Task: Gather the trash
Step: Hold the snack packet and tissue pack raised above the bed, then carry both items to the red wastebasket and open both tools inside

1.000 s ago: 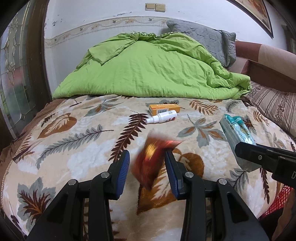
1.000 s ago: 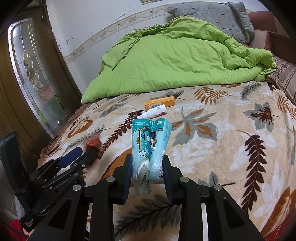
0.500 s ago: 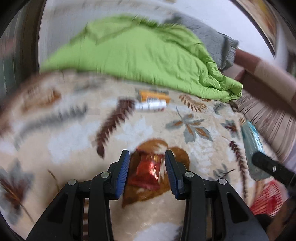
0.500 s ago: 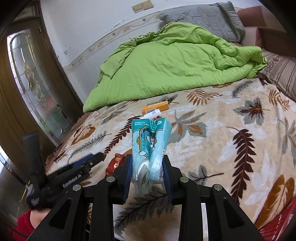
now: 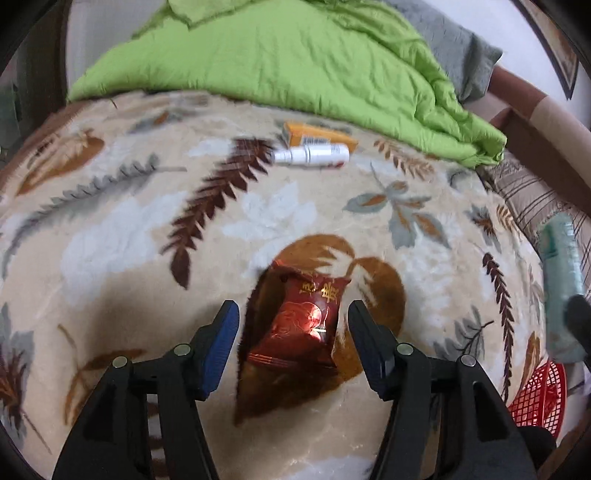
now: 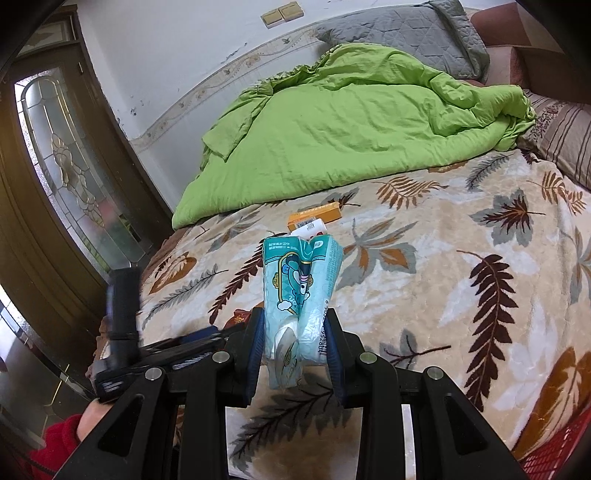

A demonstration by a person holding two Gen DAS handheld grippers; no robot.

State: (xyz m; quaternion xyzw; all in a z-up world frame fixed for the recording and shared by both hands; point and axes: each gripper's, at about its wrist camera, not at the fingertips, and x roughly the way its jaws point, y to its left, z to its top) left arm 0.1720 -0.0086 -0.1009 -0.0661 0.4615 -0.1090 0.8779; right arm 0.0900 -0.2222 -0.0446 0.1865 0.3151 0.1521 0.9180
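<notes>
Red foil catches the light in the left wrist view: a crinkled red snack wrapper (image 5: 301,325) lies on the leaf-print blanket (image 5: 122,236) of the bed, right between the blue pads of the left gripper (image 5: 293,332), whose jaws are spread wide, clear of the wrapper on both sides. Further up the blanket, an orange box (image 5: 319,136) and a white spray bottle (image 5: 312,155) lie side by side, touching or nearly so, just below the rumpled green duvet (image 5: 295,62). At the right edge, blurred, the teal tissue pack (image 5: 559,284) shows, and below it a red mesh basket (image 5: 537,395) peeks in beside the bed.

Over to the right wrist view: the right gripper (image 6: 295,350) has its jaws pinching the teal tissue pack (image 6: 301,280), the pack standing up between the pads and squeezed at its lower end, held above the blanket. Behind it sit the orange box (image 6: 314,216) and the white spray bottle (image 6: 310,229), partly hidden by the pack. The left gripper (image 6: 195,341) is low on the left, with a sliver of the red snack wrapper (image 6: 238,318) just visible. Green duvet (image 6: 351,129) and a grey pillow (image 6: 402,33) fill the head of the bed, and the red mesh basket (image 6: 554,454) shows at the bottom right corner
</notes>
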